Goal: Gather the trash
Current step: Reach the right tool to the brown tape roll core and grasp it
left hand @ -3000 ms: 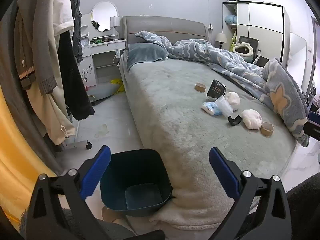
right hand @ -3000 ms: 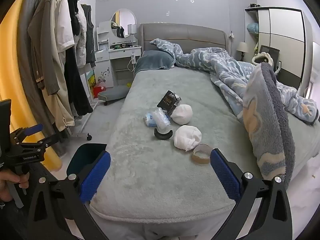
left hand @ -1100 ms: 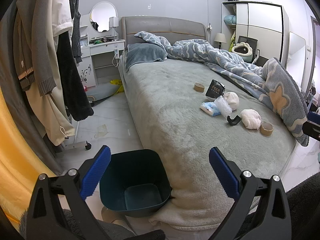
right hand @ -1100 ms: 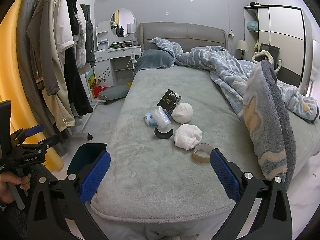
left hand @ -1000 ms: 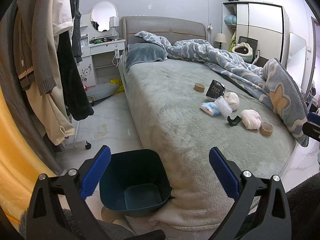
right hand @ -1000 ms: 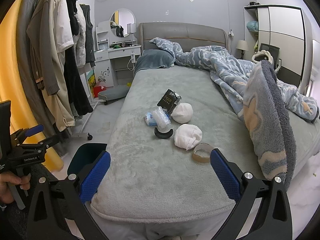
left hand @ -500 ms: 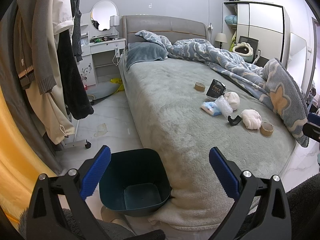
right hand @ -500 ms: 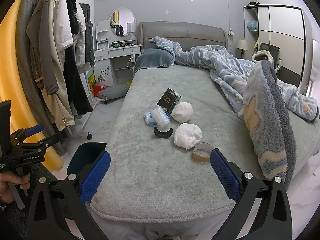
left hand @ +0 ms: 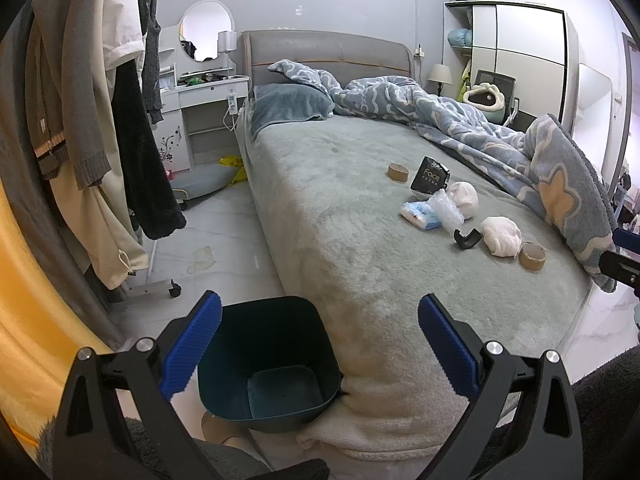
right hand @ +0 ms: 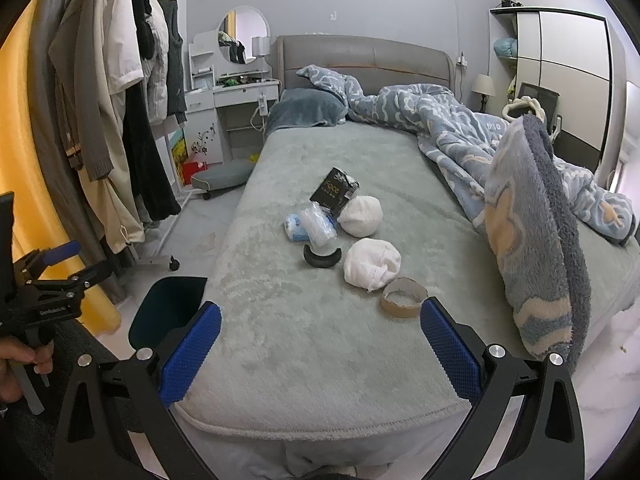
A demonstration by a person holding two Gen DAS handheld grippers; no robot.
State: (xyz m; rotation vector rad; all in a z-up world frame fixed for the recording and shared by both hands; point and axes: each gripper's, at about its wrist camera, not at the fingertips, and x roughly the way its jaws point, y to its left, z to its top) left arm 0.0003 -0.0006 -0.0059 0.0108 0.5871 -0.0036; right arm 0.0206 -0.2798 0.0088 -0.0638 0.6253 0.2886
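right gripper (right hand: 320, 344) spread wide, empty | left gripper (left hand: 318, 342) likewise | cardboard tape core (right hand: 404, 303) nearest: light, stiff, crushable; pinch across rim | bin (left hand: 268, 356) empty

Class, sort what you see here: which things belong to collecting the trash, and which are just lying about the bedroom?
Belong:
dark bin
cardboard tape ring
white wads
black packet
plastic wrapper

Lying about:
blue blanket
pillow
hanging clothes
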